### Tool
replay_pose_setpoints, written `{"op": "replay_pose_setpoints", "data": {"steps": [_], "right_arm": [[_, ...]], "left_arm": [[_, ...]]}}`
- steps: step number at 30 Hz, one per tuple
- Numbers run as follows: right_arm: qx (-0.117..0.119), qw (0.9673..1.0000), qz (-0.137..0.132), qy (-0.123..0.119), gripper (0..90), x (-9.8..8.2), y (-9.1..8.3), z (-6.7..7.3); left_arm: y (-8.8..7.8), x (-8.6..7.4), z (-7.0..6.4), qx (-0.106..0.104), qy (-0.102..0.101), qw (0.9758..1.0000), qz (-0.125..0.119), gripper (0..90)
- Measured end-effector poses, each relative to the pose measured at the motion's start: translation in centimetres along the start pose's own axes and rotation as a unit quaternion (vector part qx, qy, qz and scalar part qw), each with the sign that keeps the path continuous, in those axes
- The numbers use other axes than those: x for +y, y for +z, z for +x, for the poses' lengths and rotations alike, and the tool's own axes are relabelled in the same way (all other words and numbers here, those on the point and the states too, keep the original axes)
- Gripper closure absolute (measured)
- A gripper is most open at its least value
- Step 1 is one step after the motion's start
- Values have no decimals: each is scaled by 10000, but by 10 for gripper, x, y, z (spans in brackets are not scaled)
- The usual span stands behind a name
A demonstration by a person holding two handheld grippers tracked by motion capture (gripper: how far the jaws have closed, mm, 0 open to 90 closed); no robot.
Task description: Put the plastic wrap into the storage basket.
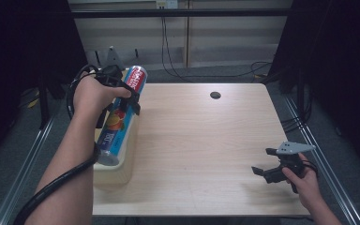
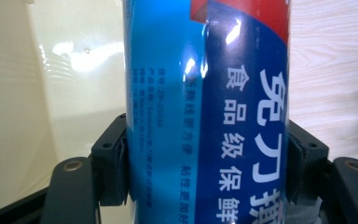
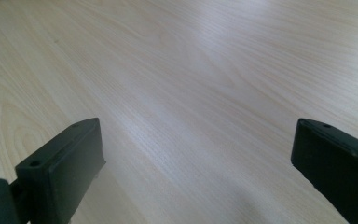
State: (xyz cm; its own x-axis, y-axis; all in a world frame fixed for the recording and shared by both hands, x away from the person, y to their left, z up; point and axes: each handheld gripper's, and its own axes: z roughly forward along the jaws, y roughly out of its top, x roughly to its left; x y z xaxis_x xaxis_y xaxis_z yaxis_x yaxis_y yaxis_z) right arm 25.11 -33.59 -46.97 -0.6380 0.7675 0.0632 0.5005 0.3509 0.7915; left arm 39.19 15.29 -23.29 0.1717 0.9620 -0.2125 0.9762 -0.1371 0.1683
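Observation:
A blue roll of plastic wrap (image 1: 124, 112) with a red end and white lettering lies lengthwise over a cream bin (image 1: 115, 174) at the table's left edge. My left gripper (image 1: 130, 101) is shut on the roll near its middle. In the left gripper view both black pads (image 2: 116, 161) press the sides of the blue roll (image 2: 205, 112), with the cream bin (image 2: 51, 93) behind it. My right gripper (image 1: 265, 163) stands open low over the table's front right, and between its wide-apart jaws in the right gripper view (image 3: 198, 172) lies bare wood.
The light wooden table (image 1: 201, 140) has a round cable hole (image 1: 215, 95) near its far edge. Cables hang down the wall behind the table. Dark drapes stand on both sides, and metal rails run along the floor.

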Motion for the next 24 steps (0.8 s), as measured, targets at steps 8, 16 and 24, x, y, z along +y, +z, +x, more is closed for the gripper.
{"op": "replay_pose_setpoints", "data": {"steps": [8,16,24], "right_arm": [[-26,10000,7,19,19,0,0,0],[-14,10000,19,33,20,-1,0,0],[-38,10000,-5,12,19,0,0,0]], "left_arm": [[-2,-2,10,59,-81,9999,-16,322],[-2,-5,19,82,-121,9999,-20,322],[2,-7,25,115,-157,9998,-36,322]]}}
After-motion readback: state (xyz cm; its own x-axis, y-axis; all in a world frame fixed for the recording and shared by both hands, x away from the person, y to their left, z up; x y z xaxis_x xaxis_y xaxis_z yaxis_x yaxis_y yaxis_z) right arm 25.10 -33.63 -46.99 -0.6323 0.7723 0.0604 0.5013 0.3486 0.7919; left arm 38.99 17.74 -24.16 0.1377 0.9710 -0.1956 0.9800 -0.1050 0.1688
